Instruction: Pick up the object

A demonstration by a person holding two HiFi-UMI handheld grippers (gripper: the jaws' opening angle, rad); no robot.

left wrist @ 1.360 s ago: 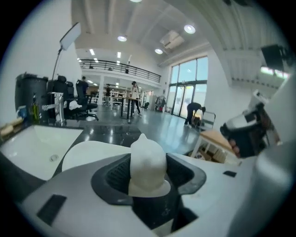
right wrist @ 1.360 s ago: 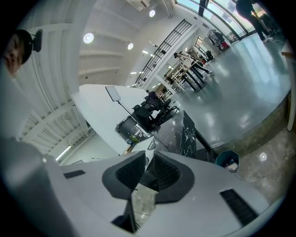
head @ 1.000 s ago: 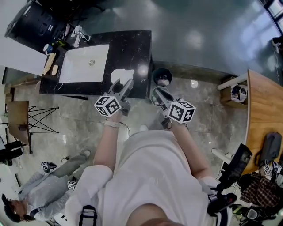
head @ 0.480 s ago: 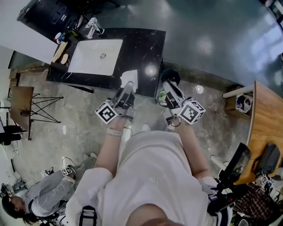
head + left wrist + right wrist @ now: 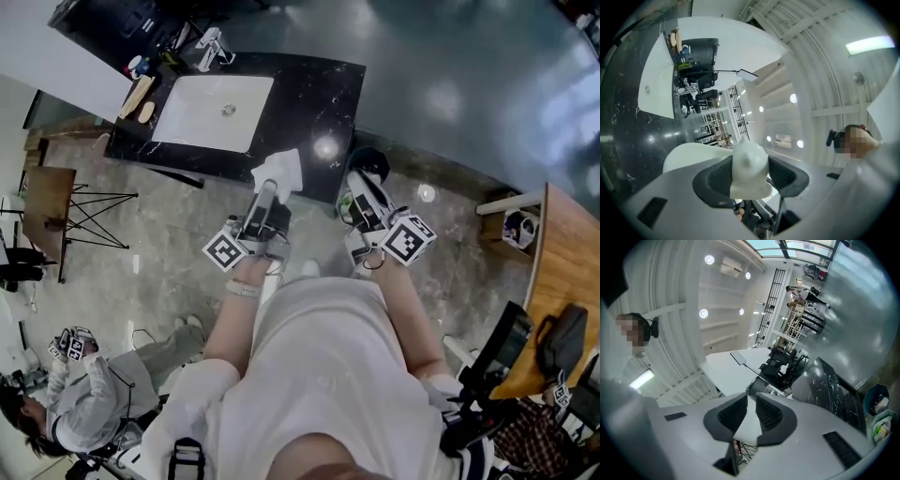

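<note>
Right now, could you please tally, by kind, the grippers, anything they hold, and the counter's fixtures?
Grippers: 2, left gripper and right gripper
White cloth, in the left jaws: 1
Sink: 1
Faucet: 1
Total: 5

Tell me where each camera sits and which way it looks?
Head view: on the person's head, looking steeply down at the black counter and sink; shows their arms, torso, both grippers.
Left gripper view: rides the left gripper, looking along jaws clamping a white cloth.
Right gripper view: rides the right gripper, looking along its empty, slightly parted jaws.
Shared: head and left gripper views both show cloth, counter and sink.
</note>
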